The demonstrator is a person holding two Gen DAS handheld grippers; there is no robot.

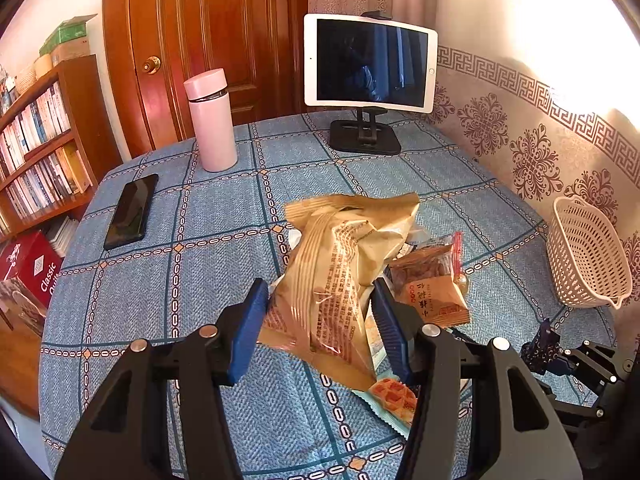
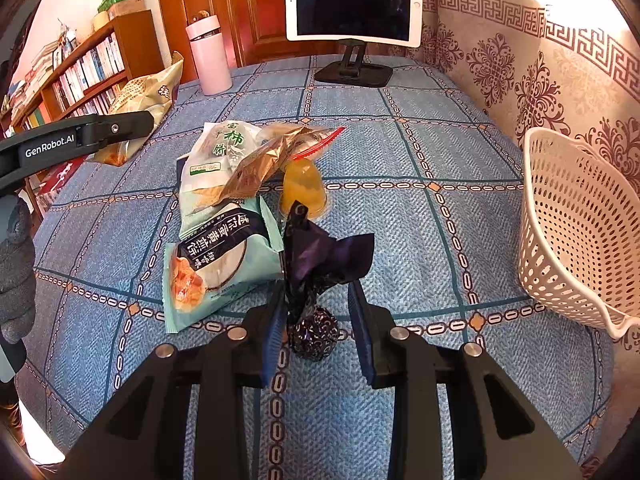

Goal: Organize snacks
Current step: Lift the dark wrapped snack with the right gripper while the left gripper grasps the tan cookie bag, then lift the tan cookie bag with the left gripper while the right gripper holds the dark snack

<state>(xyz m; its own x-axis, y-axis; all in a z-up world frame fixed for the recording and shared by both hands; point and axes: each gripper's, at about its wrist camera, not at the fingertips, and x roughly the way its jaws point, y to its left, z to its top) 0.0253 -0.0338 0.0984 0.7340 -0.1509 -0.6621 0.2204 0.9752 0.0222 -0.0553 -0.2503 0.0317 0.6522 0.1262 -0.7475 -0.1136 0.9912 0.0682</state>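
Left hand-held gripper point(image 1: 320, 320) clamps the tan snack bag point(image 1: 340, 256), lifted clear of the pile mid-surface for the white basket point(image 2: 580, 232) at the right edge; right hand-held gripper point(image 2: 318, 320), at its narrowest, seems to pinch the purple candy point(image 2: 316, 276)

A blue checked tablecloth point(image 2: 400, 240) carries snack packets point(image 2: 224, 248), basket point(image 2: 580, 240), flask point(image 2: 210, 60), tablet stand point(image 2: 352, 74), phone point(image 1: 132, 211).

The left gripper point(image 1: 320, 320) points down at a slant, its blue pads point(image 1: 250, 328) pressed on a tan snack bag point(image 1: 340, 264) lifted off the table. The right gripper point(image 2: 316, 328) tilts downward too, jaws narrowed on a dark purple wrapped candy point(image 2: 316, 280). A grey-gloved hand point(image 2: 16, 276) shows at the left edge.
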